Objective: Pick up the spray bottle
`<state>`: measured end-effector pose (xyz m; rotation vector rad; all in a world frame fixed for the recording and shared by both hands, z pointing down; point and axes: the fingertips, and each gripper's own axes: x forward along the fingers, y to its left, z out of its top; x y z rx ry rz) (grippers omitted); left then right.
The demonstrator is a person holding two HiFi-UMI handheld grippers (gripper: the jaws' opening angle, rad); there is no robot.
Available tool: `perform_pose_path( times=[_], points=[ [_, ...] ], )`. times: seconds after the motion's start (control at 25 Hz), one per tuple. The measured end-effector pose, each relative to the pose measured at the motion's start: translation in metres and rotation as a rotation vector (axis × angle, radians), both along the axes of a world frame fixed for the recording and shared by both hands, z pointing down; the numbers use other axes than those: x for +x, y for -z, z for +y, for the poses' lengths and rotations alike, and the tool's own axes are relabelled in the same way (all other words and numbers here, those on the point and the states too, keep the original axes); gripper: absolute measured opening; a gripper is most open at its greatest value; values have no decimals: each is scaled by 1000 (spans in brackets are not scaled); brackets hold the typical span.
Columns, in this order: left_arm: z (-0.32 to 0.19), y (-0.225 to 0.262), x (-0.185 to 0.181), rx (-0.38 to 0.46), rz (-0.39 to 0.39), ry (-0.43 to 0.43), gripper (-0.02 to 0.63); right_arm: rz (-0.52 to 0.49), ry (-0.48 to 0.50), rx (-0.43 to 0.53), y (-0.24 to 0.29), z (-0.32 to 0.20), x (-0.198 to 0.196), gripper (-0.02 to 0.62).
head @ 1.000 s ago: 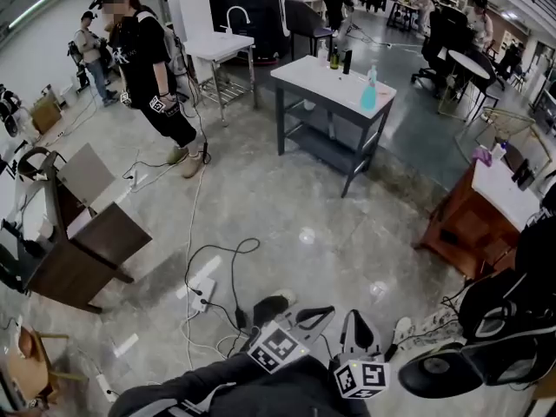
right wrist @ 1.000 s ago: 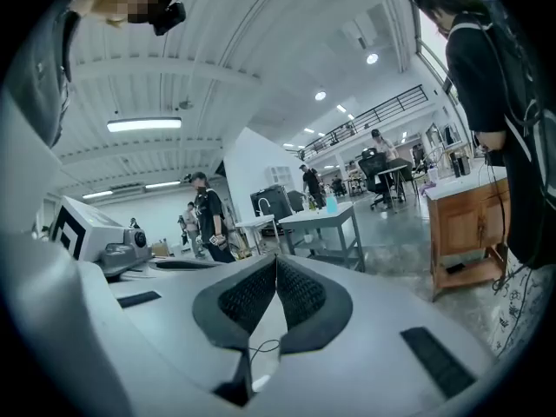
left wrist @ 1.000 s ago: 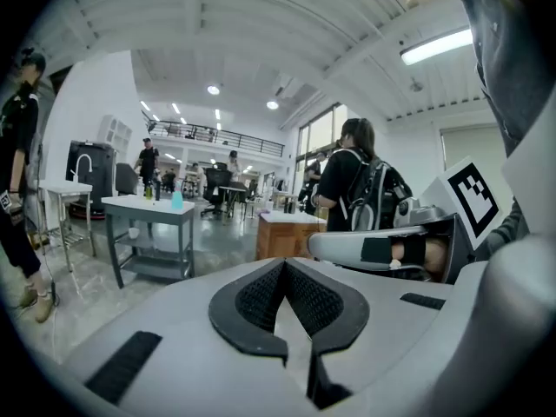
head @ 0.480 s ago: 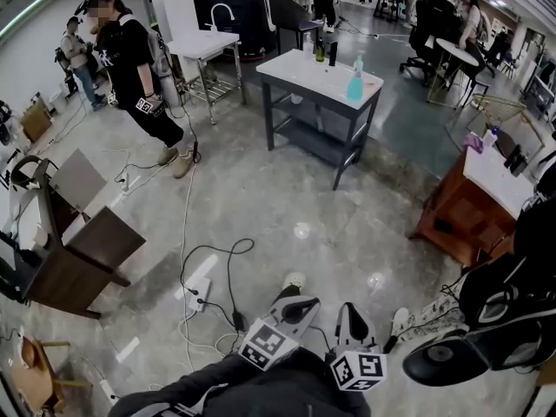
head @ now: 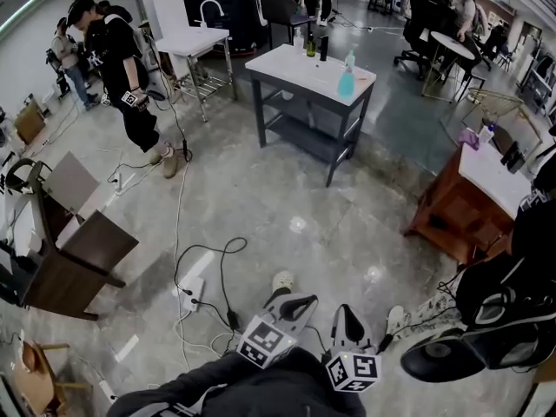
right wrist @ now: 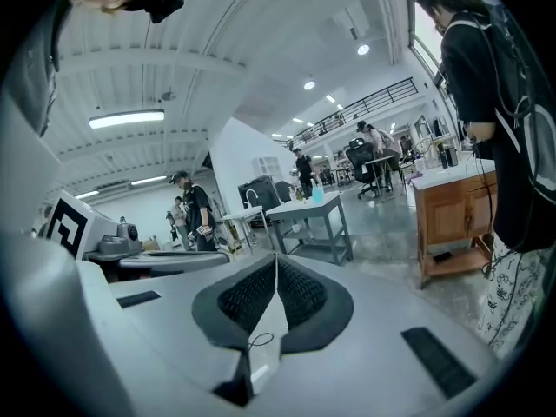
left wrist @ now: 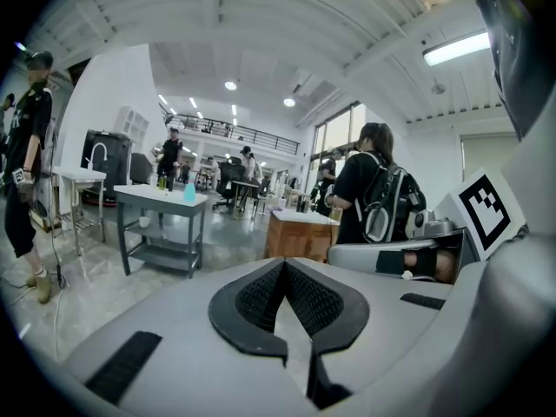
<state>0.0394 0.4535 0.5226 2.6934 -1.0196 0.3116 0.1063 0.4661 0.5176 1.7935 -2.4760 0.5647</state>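
l gripper (head: 292,302) & r gripper (head: 345,314) at near edge, both w/ jaws closed, nothing in them. bottle (head: 347,79) on far table (head: 282,62), well apart.

**Jaws closed, bottle across the room**

The left gripper (left wrist: 284,266) fills the lower half of the view, its jaws pressed together with nothing between them. At ten o'clock from it, well apart, a grey table (left wrist: 143,200) carries the blue spray bottle (left wrist: 188,193). A wooden cabinet (left wrist: 298,234) stands at twelve o'clock, and a person with a backpack (left wrist: 369,189) stands toward two.
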Motion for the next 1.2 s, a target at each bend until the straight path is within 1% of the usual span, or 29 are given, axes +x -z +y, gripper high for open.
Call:
perform_pose_path(
  times=[0.08, 0.32, 0.52, 0.72, 0.8, 0.92, 1.08, 1.2],
  points=[
    [-5, 0, -2, -5, -5, 5, 8, -4, 2, -4, 1, -7, 0, 11],
    [-37, -1, -16, -24, 0, 72, 8, -2, 33, -6, 1, -41, -5, 11],
    [-70, 5, -19, -12, -5, 82, 8, -5, 59, -8, 7, -79, -12, 11],
    [-118, 15, -23, 16, -14, 87, 8, -2, 69, -1, 15, -126, -16, 11],
    [-138, 20, -25, 28, -13, 85, 8, 2, 65, 8, 20, -146, -16, 11],
    [-163, 22, -28, 25, -15, 78, 8, -2, 37, 6, 24, -172, -13, 11],
    [-191, 25, -30, 20, -13, 60, 8, -2, -1, -6, 26, -201, -8, 12],
    [-208, 26, -31, 21, -20, 43, 8, 4, -10, -14, 25, -219, -11, 11]
  ],
)
